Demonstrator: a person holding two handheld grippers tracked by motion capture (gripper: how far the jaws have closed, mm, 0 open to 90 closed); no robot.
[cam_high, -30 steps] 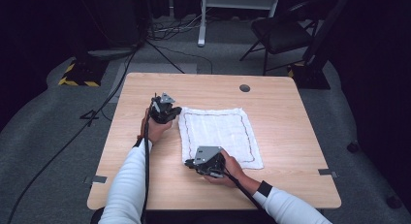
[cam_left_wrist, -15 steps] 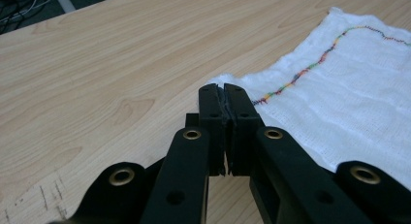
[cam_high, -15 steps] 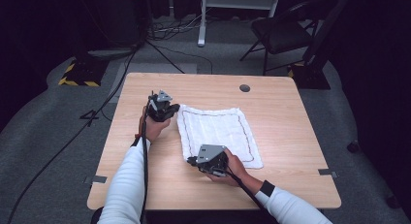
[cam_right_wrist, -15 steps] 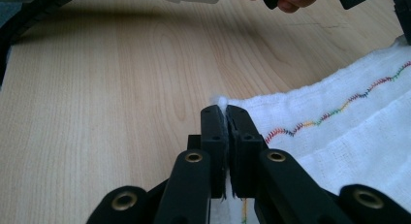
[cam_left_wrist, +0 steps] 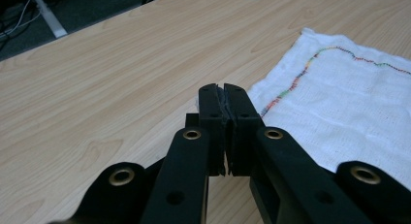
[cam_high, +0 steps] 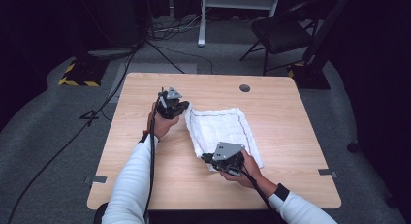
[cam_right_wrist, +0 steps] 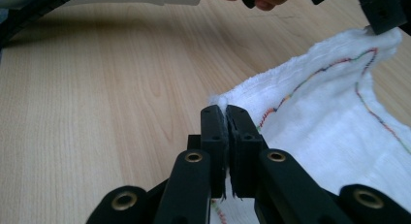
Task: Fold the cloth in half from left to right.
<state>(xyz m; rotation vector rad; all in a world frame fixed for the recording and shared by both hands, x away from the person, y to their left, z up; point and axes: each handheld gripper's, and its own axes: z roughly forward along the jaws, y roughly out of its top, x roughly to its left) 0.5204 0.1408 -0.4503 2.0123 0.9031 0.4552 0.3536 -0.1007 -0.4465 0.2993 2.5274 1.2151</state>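
The cloth (cam_high: 220, 129) lies on the table (cam_high: 300, 136), right of centre; the left gripper (cam_high: 180, 106) at its far-left corner, the right gripper (cam_high: 209, 158) at its near-left corner

Rough white cloth (cam_high: 219, 129), smooth wooden table (cam_high: 291, 117)

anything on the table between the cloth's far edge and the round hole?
Nothing. In the high view, bare wooden table runs from the white cloth to the round hole.

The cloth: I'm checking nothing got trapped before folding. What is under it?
Around the cloth, bare table. Both grippers, left and right, pinch its left corners, lifting that edge. Underneath stays covered.
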